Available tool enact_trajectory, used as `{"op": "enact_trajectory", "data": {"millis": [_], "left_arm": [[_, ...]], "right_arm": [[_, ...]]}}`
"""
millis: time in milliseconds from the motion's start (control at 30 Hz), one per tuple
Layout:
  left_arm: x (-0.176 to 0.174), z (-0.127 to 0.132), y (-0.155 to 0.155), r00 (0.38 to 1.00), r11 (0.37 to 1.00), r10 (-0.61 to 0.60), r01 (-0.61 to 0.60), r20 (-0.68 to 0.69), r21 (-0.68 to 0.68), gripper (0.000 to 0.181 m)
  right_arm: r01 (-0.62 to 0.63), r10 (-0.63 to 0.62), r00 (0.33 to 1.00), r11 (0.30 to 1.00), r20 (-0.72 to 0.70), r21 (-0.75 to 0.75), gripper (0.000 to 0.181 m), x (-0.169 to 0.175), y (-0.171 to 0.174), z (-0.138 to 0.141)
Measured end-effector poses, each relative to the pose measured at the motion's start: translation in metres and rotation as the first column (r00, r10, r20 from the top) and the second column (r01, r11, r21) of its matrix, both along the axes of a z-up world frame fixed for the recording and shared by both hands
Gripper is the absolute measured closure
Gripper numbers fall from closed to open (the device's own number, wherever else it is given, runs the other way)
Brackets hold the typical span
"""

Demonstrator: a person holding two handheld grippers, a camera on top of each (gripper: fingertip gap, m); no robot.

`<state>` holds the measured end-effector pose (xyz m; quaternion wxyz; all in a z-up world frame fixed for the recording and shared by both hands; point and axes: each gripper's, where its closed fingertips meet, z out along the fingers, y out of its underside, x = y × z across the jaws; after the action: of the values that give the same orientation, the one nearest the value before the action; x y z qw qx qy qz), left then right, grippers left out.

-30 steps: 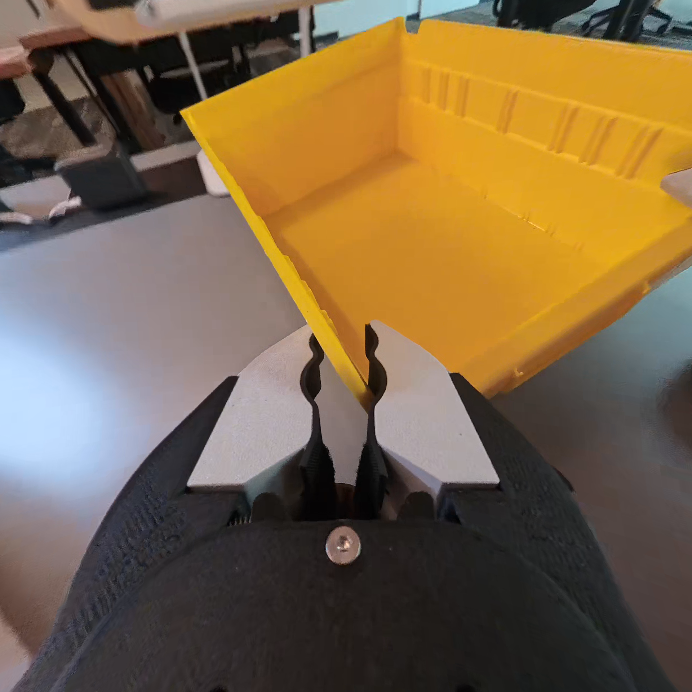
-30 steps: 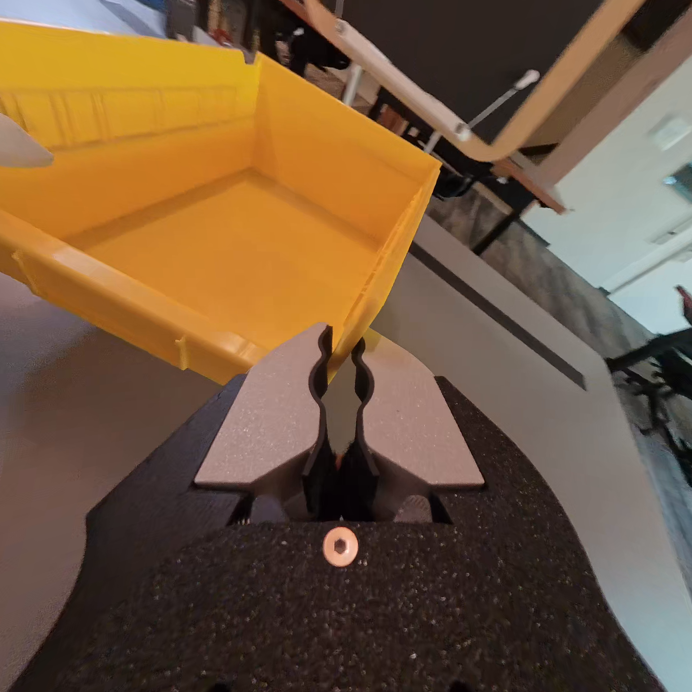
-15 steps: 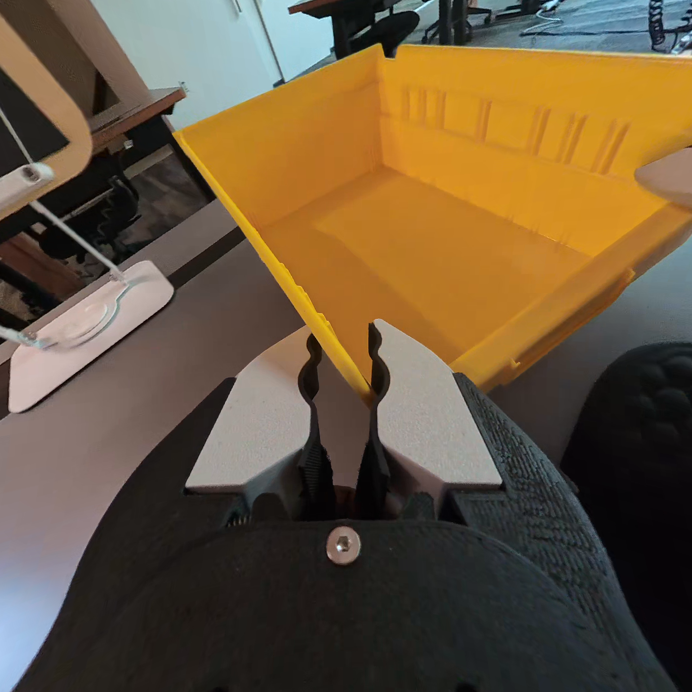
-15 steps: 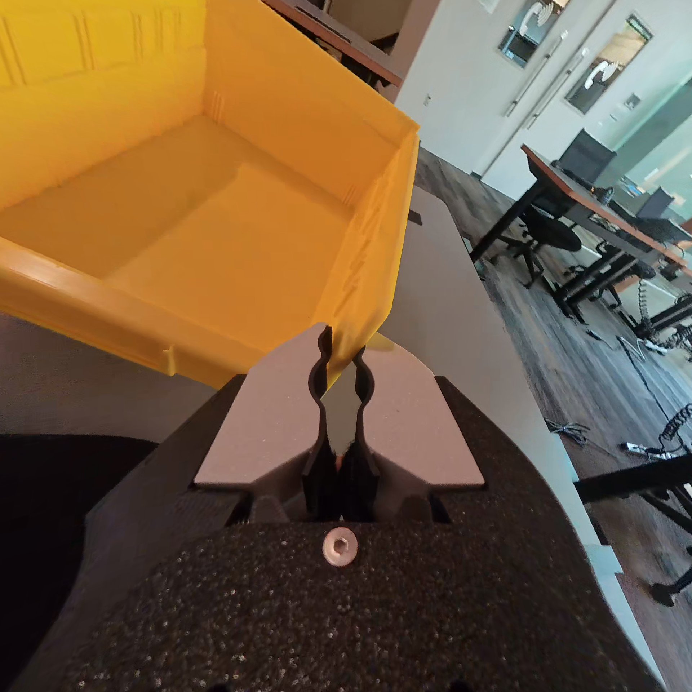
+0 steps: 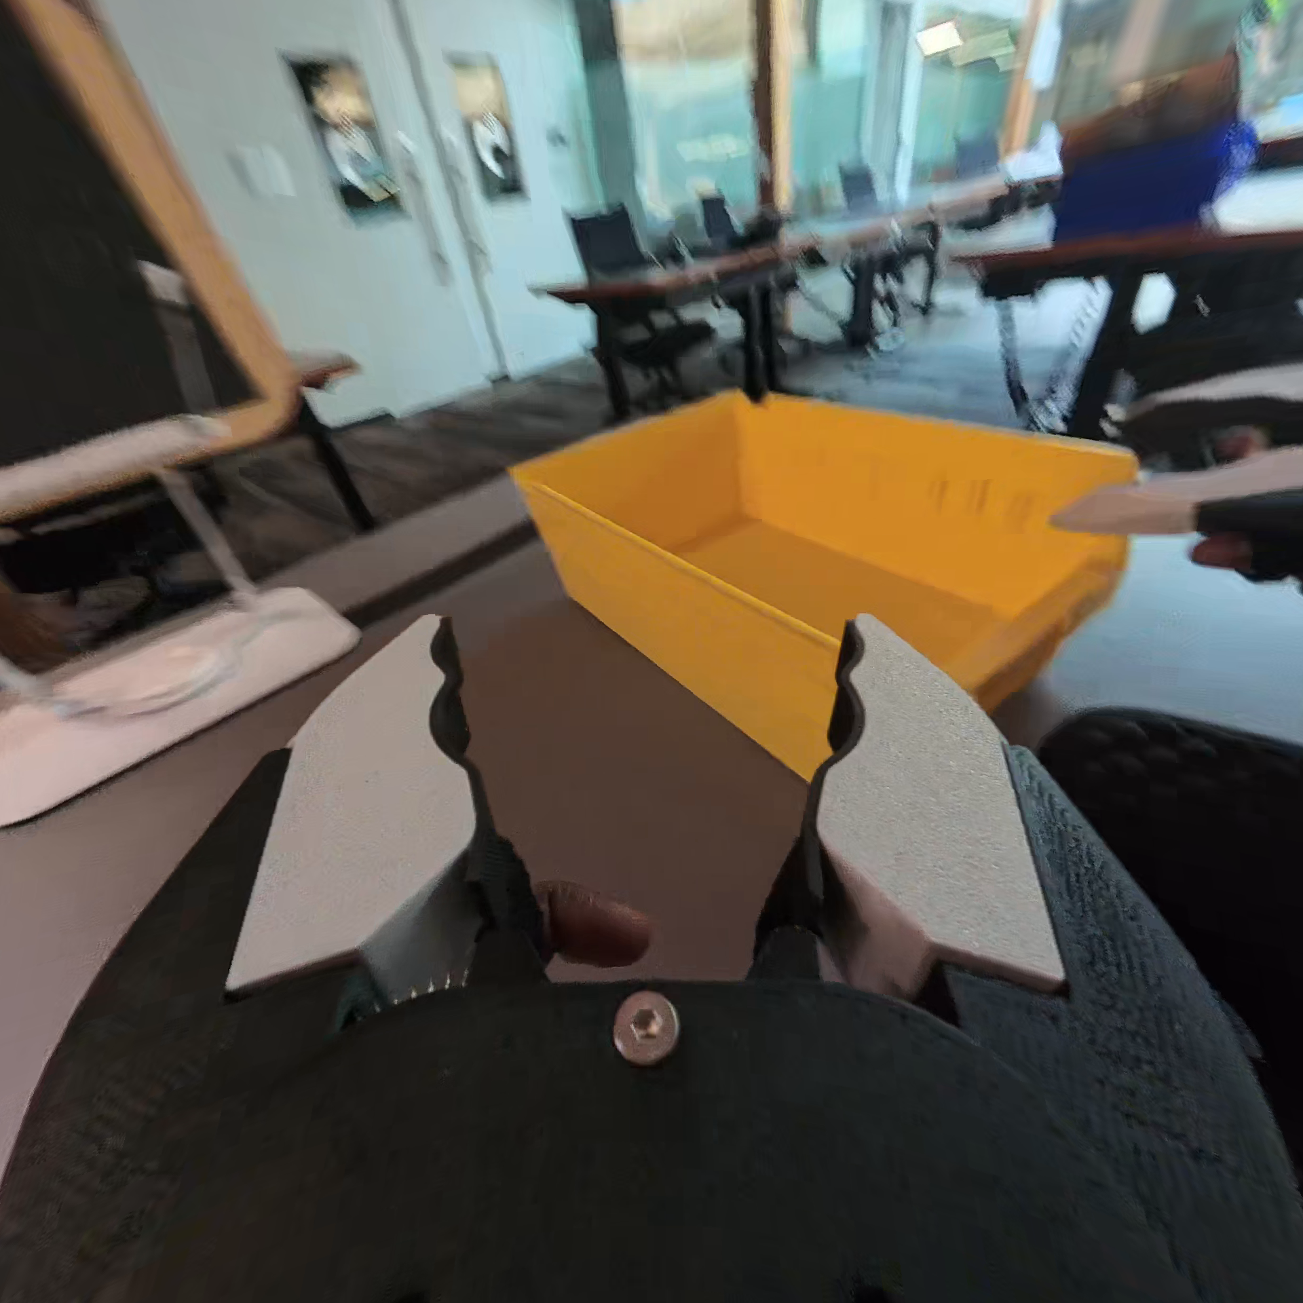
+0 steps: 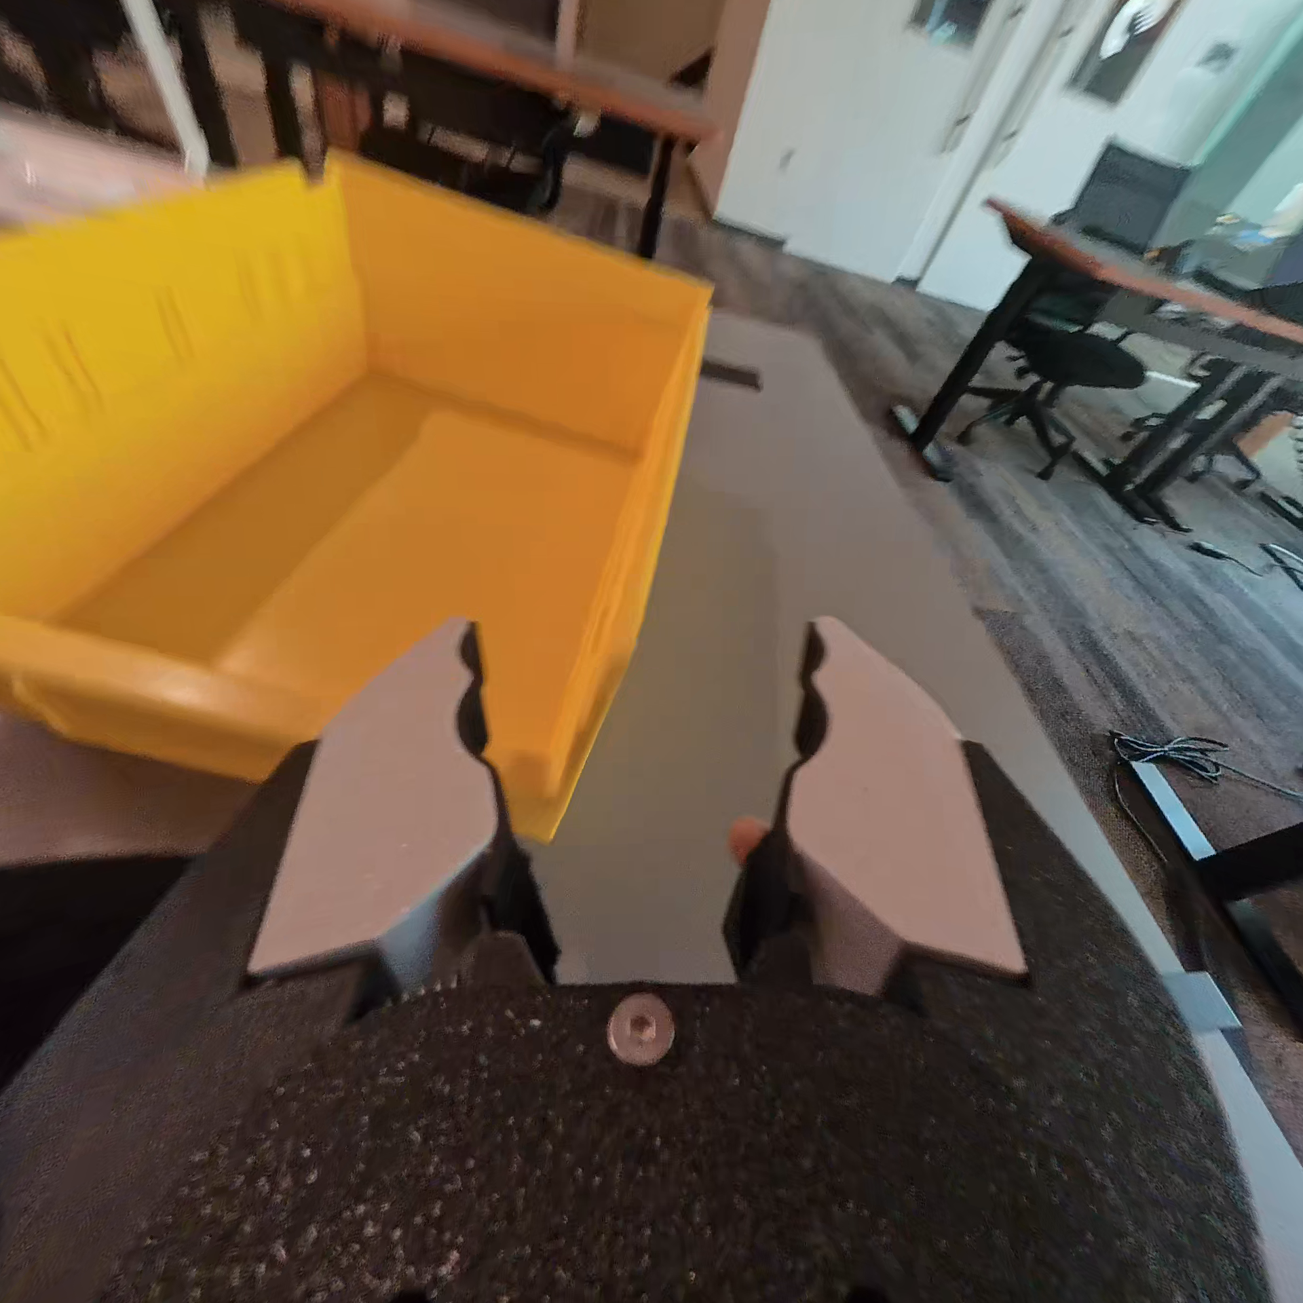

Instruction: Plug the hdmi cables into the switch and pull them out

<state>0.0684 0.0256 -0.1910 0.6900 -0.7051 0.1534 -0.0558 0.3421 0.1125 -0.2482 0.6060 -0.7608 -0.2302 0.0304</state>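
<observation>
Grey table (image 5: 634, 740), bare yellow bin (image 5: 811, 536)

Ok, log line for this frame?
left gripper: open | right gripper: open | yellow bin: empty, on table | cables, switch: unseen

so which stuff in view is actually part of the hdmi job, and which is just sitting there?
Job:
- left gripper, open, holding nothing
- right gripper, open, holding nothing
- No HDMI cables or switch in either view

Just there:
- yellow bin, empty, on the grey table
- white stand base at the table's left
- desks and chairs behind
</observation>
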Motion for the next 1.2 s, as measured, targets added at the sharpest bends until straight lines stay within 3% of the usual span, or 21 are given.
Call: {"op": "enact_trajectory", "data": {"millis": [33,100,200,333,400,533,600,667,733,800,900,1067,1200], "left_arm": [[-0.033,0.015,-0.013,0.996,0.994,0.087,-0.089,0.038,0.065,0.08],[-0.108,0.034,-0.045,0.949,0.94,0.296,-0.309,0.106,0.145,0.08],[-0.212,0.04,-0.113,0.784,0.764,0.607,-0.621,0.13,0.175,0.08],[-0.301,0.019,-0.204,0.498,0.493,0.867,-0.863,0.023,0.11,0.08],[-0.322,-0.006,-0.226,0.451,0.451,0.893,-0.893,0.01,0.006,0.078],[-0.327,-0.066,-0.215,0.539,0.511,0.841,-0.819,-0.044,-0.26,0.073],[-0.329,-0.085,-0.208,0.559,0.485,0.813,-0.804,-0.161,-0.343,0.075],[-0.336,-0.085,-0.201,0.54,0.468,0.793,-0.836,-0.283,-0.285,0.102],[-0.334,-0.085,-0.19,0.561,0.499,0.752,-0.828,-0.346,-0.256,0.137],[-0.334,-0.086,-0.185,0.551,0.497,0.746,-0.834,-0.374,-0.238,0.146],[-0.332,-0.085,-0.183,0.573,0.528,0.729,-0.819,-0.375,-0.226,0.146],[-0.318,-0.085,-0.187,0.664,0.628,0.661,-0.744,-0.349,-0.226,0.147],[-0.304,-0.085,-0.187,0.73,0.702,0.595,-0.676,-0.336,-0.224,0.149]], "right_arm": [[0.025,-0.023,0.999,0.999,-0.047,0.043,0.079,0.001,-0.001,0.014],[0.042,-0.022,0.991,0.987,-0.131,0.157,0.071,-0.005,-0.009,0.045],[-0.004,0.069,0.974,0.957,-0.215,0.291,0.074,-0.041,-0.028,0.078],[-0.257,0.31,0.932,0.931,-0.19,0.259,0.073,-0.133,-0.057,0.07],[-0.36,0.381,0.911,0.922,-0.159,0.146,0.063,-0.176,-0.068,0.048],[-0.396,0.397,0.918,0.915,-0.006,-0.077,0.057,-0.227,-0.075,-0.005],[-0.322,0.349,0.925,0.93,0.147,-0.177,0.066,-0.23,-0.07,-0.031],[-0.262,0.312,0.91,0.943,0.272,-0.205,0.085,-0.229,-0.065,-0.047],[-0.186,0.223,0.906,0.973,0.361,-0.134,0.116,-0.219,-0.056,-0.046],[-0.142,0.161,0.905,0.987,0.394,-0.078,0.157,-0.208,-0.05,-0.038],[-0.163,0.19,0.929,0.981,0.317,-0.107,0.162,-0.207,-0.05,-0.038],[-0.104,0.125,0.92,0.992,0.372,-0.075,0.168,-0.192,-0.045,-0.037],[-0.099,0.123,0.936,0.991,0.33,-0.089,0.171,-0.188,-0.043,-0.037]]}}
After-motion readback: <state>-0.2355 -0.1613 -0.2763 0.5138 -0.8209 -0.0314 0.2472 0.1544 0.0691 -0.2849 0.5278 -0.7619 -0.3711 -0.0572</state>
